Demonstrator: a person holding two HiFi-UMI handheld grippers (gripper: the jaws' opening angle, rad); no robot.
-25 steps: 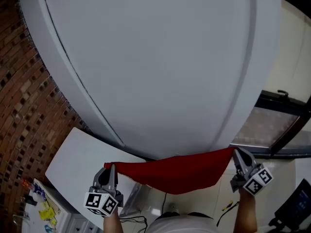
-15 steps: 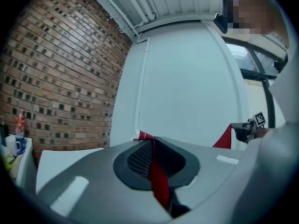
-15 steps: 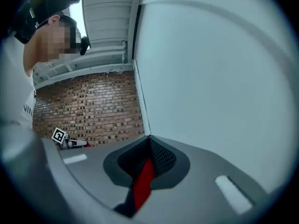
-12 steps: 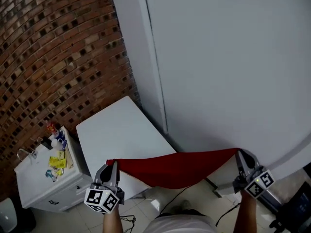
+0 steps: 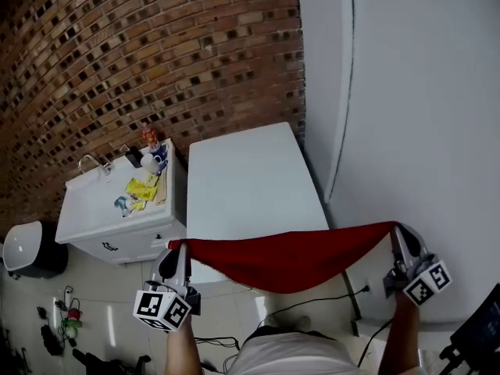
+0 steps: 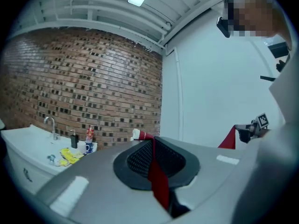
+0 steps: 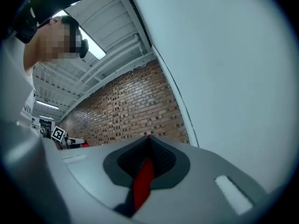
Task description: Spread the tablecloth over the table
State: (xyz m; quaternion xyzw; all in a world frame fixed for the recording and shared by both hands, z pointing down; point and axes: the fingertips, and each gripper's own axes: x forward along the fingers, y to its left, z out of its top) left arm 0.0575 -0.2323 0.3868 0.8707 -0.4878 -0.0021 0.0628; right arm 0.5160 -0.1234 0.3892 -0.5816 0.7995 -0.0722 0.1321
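brick wall (image 5: 141, 61): behind the table (image 5: 250, 186), running past its far end.
white wall (image 5: 422, 92): along the table's right side.
table: white, oblong, top uncovered.
sink unit (image 5: 109, 221): white, just left of the table; a tap, bottles (image 5: 150, 143) and yellow packets (image 5: 139, 187) on its counter.
tablecloth (image 5: 285, 260): red, held in the air at the table's near end as a sagging band stretched corner to corner. cannot tell whether it touches the table edge.
left gripper (image 5: 175, 250): by the table's near left corner, jaws clenched on one corner of the cloth.
right gripper (image 5: 398, 237): beyond the table's near right corner, jaws pinched tight on the opposite corner.
progress, as judged: cloth lifted and pulled wide, lined up with the near end. nothing yet laid on the top. left to do: carry it over the table, lower it flat, let go.
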